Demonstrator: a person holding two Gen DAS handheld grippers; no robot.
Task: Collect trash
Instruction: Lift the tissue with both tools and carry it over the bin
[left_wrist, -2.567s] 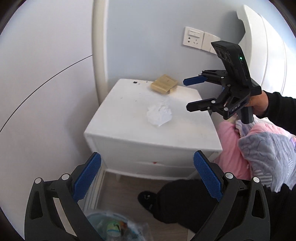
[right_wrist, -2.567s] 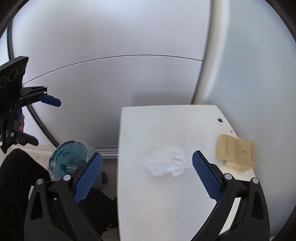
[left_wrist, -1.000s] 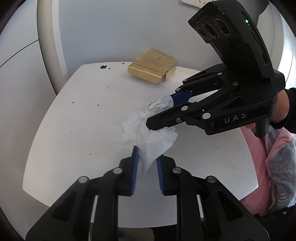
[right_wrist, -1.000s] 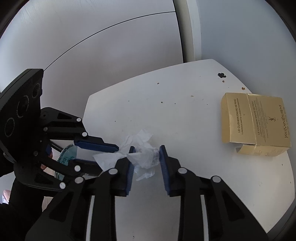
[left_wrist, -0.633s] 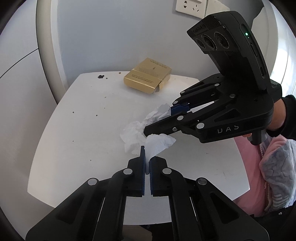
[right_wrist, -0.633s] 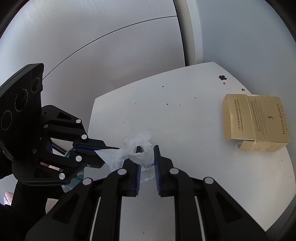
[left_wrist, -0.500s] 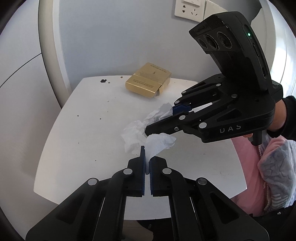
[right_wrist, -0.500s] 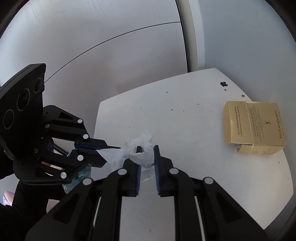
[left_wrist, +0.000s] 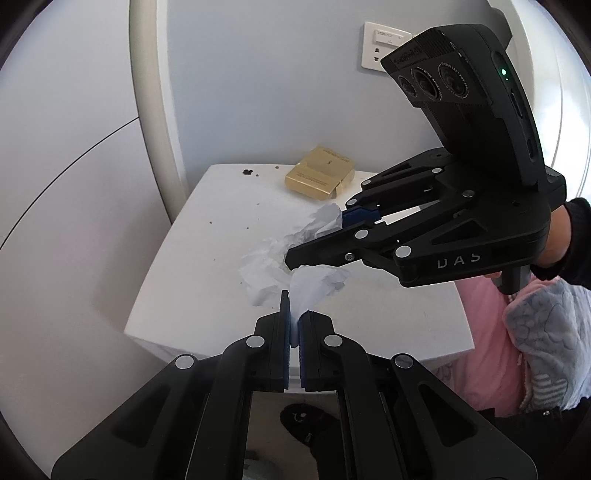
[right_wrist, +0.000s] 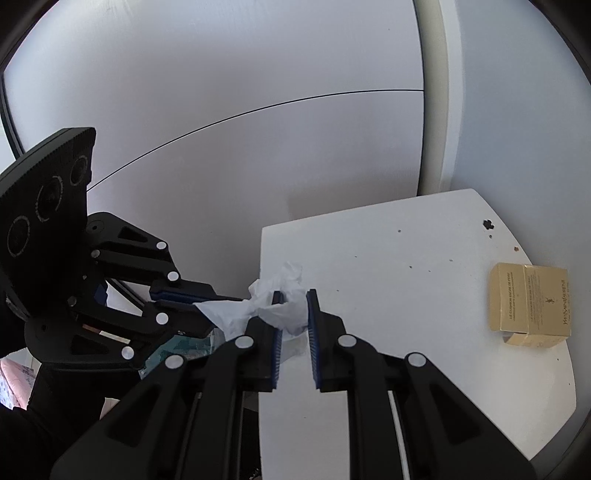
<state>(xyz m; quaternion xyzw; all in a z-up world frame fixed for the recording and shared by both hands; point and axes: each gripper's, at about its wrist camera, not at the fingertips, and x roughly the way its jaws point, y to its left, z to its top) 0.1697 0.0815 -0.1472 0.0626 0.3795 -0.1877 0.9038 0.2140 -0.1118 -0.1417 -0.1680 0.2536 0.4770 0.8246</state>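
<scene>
White nightstand (left_wrist: 207, 280) stands against a pale wall, its top speckled with small dark crumbs near the far edge. A gold carton (left_wrist: 320, 172) lies at the far side of the top, flaps loose at one end (printed lettering legible in the right wrist view, (right_wrist: 530, 304)). A wall socket (left_wrist: 384, 47) sits above it on the wall. Pink and grey-blue bedding (left_wrist: 532, 332) lies to the right of the nightstand. The crumpled tissue (left_wrist: 266, 269) is white, thin, heavily creased, drawn out into a ragged band with a twisted near corner; it hangs over the near left part of the top, and I cannot tell whether any of it touches the surface. Right gripper (left_wrist: 314, 240) is clamped on the far portion of the tissue, blue pads pressing a wad that bulges between them (right_wrist: 291, 310). Left gripper (left_wrist: 292, 325) is pinched tight on the near corner, pads almost meeting with only a thin fold between. In the right wrist view the left gripper (right_wrist: 207, 306) enters from the left, tissue (right_wrist: 273, 299) stretched between the two tools.
</scene>
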